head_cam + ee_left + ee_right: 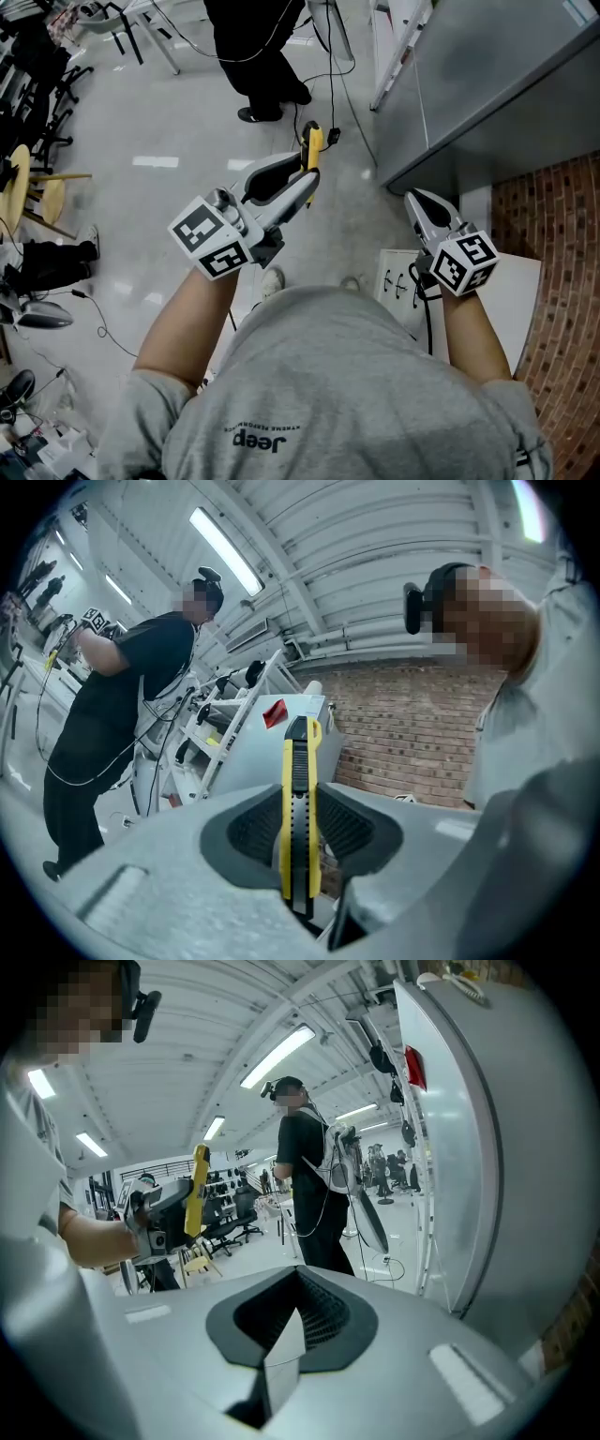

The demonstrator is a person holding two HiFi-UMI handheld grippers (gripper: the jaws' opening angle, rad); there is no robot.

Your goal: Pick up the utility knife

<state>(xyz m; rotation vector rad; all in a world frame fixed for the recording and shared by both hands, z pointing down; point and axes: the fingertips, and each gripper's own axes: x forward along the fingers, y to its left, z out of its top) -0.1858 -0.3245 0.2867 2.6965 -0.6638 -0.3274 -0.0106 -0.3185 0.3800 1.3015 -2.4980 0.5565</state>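
A yellow and black utility knife point(312, 145) is clamped between the pads of my left gripper point(305, 173), held in the air above the floor. In the left gripper view the knife point(300, 799) stands upright between the two dark pads, its tip sticking out past them, with the left gripper point(300, 841) shut on it. My right gripper point(419, 199) hangs to the right, jaws together with nothing in them. The right gripper view shows its pads point(309, 1321) meeting, and the knife point(198, 1190) far off at the left.
A person in black point(258, 56) stands ahead on the shiny floor, with cables trailing nearby. A grey cabinet point(487, 84) rises at the right beside brickwork point(553, 244) and a white panel point(516, 291). Chairs and stools point(37, 187) crowd the left edge.
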